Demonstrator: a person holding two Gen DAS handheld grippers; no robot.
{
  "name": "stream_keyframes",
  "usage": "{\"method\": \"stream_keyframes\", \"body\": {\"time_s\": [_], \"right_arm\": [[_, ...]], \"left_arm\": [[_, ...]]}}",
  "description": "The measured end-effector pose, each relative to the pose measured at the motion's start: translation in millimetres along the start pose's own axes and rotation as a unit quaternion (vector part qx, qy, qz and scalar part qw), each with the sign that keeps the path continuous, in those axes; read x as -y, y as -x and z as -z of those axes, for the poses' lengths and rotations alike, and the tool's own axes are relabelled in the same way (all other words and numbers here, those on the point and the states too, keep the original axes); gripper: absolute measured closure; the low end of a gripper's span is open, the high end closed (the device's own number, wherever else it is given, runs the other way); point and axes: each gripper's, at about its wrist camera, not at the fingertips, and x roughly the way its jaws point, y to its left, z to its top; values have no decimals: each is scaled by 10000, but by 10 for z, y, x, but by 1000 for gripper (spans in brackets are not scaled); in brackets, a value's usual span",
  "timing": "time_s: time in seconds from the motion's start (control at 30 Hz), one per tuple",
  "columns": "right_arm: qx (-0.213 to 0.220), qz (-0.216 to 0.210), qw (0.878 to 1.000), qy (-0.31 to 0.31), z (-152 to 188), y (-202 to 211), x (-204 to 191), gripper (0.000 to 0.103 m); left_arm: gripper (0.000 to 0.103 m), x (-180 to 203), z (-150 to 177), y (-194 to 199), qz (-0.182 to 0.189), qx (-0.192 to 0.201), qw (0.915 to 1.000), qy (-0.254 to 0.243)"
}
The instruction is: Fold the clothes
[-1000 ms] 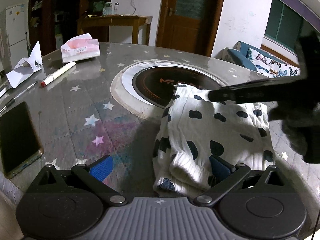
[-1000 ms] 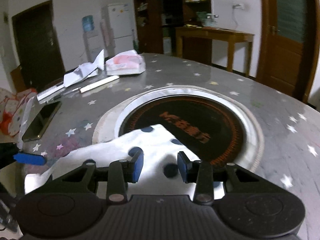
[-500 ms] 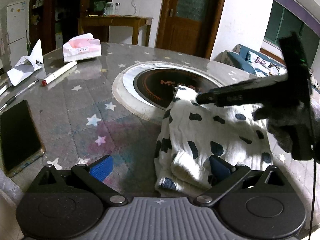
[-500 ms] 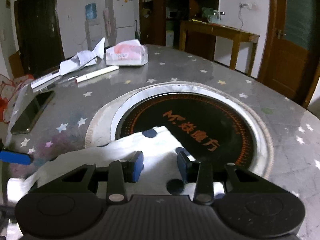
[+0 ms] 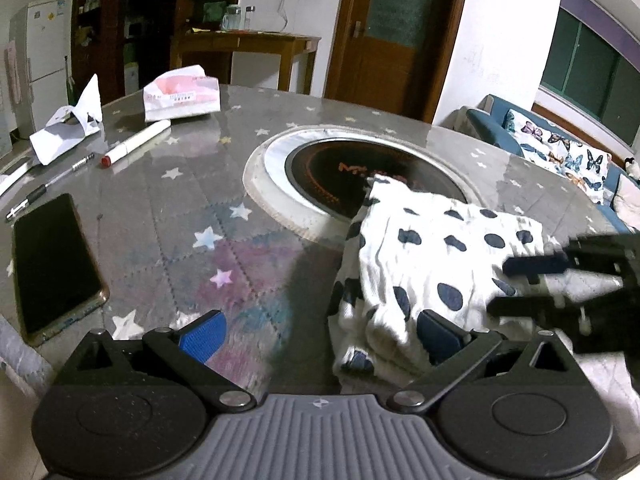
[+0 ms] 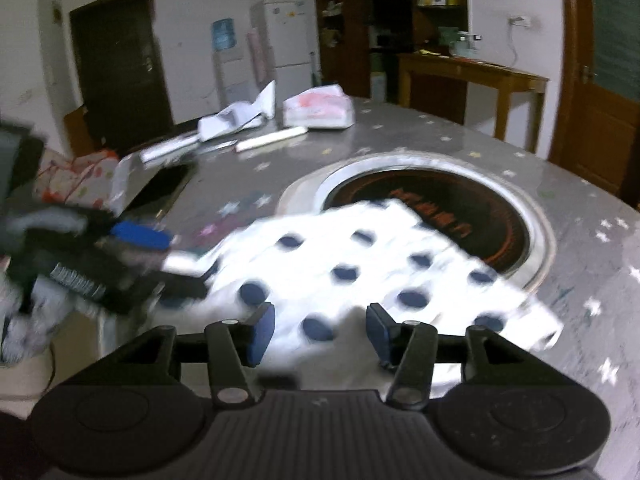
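From the left gripper (image 5: 320,330) we look across the surface (image 5: 192,208). Well off to its left lies a dark phone (image 5: 52,264); ahead and to the left sit a pen (image 5: 52,184), a white marker (image 5: 136,148), crumpled paper (image 5: 66,128) and a tissue pack (image 5: 182,94). This gripper stands wide, its left pad over bare surface. Its right pad touches the near edge of the spotted white garment (image 5: 432,264), which lies folded just ahead and to the right, its far corner reaching over the round inset cooktop (image 5: 360,172). Whether that pad presses the cloth down or only rests against it we cannot tell. At the far right the right gripper (image 5: 516,284) shows only as dark fingers over the garment's right side, cut off by the frame edge.

From the right gripper (image 6: 316,330) the view is smeared. Its jaws have just been opening and stand partly apart; the spotted garment (image 6: 360,264) lies ahead and below, and none of it is pinched between the pads. To its left the left gripper (image 6: 160,264) is a dark blur with one blue pad, its fingers meeting the cloth's left edge.
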Motion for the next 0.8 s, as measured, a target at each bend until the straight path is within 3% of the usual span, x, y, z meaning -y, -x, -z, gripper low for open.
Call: {"method": "stream_keyframes", "body": {"time_s": [0.1,0.37,0.63,0.8], "right_arm": [[5,170,9998,141,131,-3,-85,50],[308,156,9994,1,17,106,-70,47],[140,78,9997,-160,129,-34,-35,47],[294,111,9994,-109,11,45,63,46]], "left_arm": [[0,-5,-2,10,18,-19,10000,7],[0,44,-264,22,-65,319,9994,-101],[0,-21,-333,-341,-478,-77,9986,-200],[0,-54,-336,-299,-395,-48,9991,-115]]}}
